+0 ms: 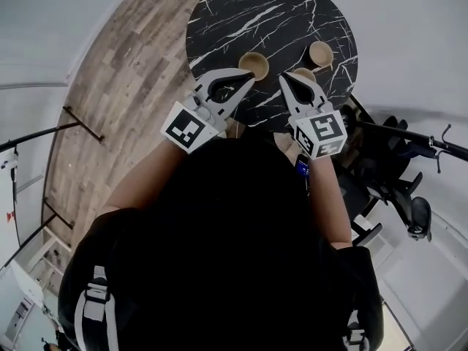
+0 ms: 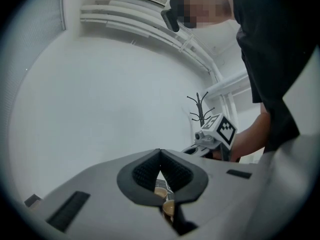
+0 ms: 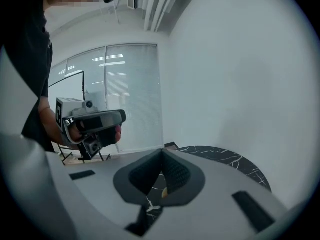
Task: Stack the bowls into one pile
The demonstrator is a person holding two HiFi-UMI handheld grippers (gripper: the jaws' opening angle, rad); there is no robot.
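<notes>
**A:** What does the head view give?

**B:** A round black table (image 1: pixel 219 20) with white veins is at 12 o'clock. Three tan bowls stand on it, not stacked. The first bowl (image 1: pixel 254 66) is near the table's 6 o'clock side. The second bowl (image 1: pixel 320 53) is toward 3 o'clock. The third bowl (image 1: pixel 304 72) is close under the second one, and the right gripper (image 1: pixel 287 79) covers part of it. The tip of the left gripper (image 1: pixel 247 77) is just beside the first bowl. The person's black shirt (image 1: pixel 219 232) fills the lower half and hides the near edge of the table. A wooden floor (image 1: pixel 124 86) is at 10 o'clock and a black chair (image 1: pixel 395 167) is at 3 o'clock.

**A:** And the left gripper view?

**B:** The fingers of the left gripper (image 2: pixel 160 153) meet at the tips and hold nothing. The grey body of the gripper blocks the whole 6 o'clock half. Only the small gap behind the tips shows a bowl (image 2: pixel 160 191) and a lower bowl (image 2: pixel 168 207). I cannot tell which ones they are. The right gripper (image 2: pixel 220 131) is at 3 o'clock, with a coat stand (image 2: pixel 200 109) behind it.

**A:** And the right gripper view?

**B:** The right gripper (image 3: pixel 161 153) also has its fingers pressed together, with nothing between them. Through the gap I see the veined table and a tan sliver that is too small to name. The table (image 3: pixel 225 159) comes out at 4 o'clock. The left gripper (image 3: pixel 92 120) is at 9 o'clock, held by a hand (image 3: pixel 75 132), in front of window blinds (image 3: pixel 132 94).
</notes>
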